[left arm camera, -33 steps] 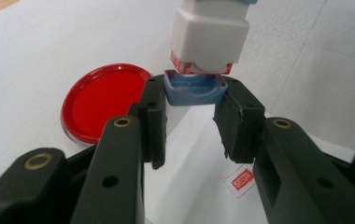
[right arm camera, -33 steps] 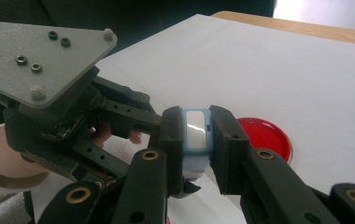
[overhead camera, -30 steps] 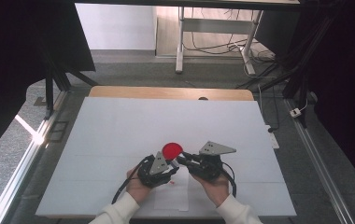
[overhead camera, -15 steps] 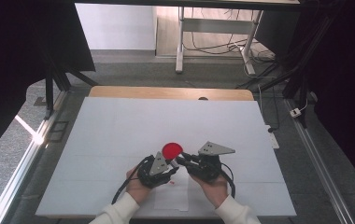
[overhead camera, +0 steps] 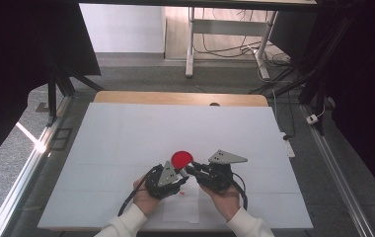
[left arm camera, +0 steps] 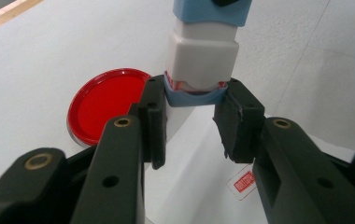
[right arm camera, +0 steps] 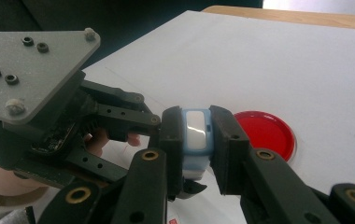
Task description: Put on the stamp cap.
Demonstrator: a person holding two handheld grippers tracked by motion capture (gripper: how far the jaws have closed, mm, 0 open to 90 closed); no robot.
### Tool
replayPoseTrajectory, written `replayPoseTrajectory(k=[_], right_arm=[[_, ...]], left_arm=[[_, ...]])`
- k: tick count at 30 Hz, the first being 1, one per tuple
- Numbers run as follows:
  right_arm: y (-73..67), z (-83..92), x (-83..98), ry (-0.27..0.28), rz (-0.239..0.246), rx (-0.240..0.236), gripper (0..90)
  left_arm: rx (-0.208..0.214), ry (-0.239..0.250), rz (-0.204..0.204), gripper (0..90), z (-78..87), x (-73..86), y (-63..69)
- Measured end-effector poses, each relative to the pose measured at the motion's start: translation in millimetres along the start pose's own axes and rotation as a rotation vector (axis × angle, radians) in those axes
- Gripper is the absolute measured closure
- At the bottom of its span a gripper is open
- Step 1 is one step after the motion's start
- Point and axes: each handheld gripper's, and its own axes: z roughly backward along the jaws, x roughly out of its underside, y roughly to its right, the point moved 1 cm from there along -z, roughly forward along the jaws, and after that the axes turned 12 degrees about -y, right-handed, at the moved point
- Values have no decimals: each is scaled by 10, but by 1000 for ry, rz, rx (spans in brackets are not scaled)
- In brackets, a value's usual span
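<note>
- The white table (overhead camera: 126, 138) is the work surface. Both grippers meet low over its near middle, just above a sheet of paper (overhead camera: 183, 210) that bears a small red stamp mark (left arm camera: 244, 181).
- The right gripper (right arm camera: 195, 135) is clamped across the blue upper end of a small stamp (right arm camera: 196, 140). In its own view the two pads press on the blue sides, with a white panel between them.
- The left gripper (left arm camera: 192, 123) is closed on the other end of the same stamp (left arm camera: 202, 51). Its pads pinch the light-blue rim at the base, where a strip of red shows under the white body.
- Holding the stamp at both ends looks like a way to pull or twist one part against the other, perhaps to take off a cap. That is only a judgement, as no gap shows between the parts.
- The stamp hangs in the air between the two grippers, clear of the paper, just on the near side of the red dish (overhead camera: 181, 159).
- The red dish (left arm camera: 104, 103) is the one container here: round and shallow, with a pale rim, lying flat on the table. Its inside is evenly red, likely an ink pad. Whether that is ink or a bare lid cannot be told.
- It lies just beside the grippers, probably kept close for inking.
</note>
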Motion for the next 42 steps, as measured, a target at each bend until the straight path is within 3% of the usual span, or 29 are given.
replayPoseTrajectory(k=[18,42], right_arm=[[9,-6,8,-17,18,-19,752],[16,-19,14,-32,15,-33,752]], left_arm=[[-12,-7,-25,647,6,3,23],[-16,-18,-30,648,5,6,32]])
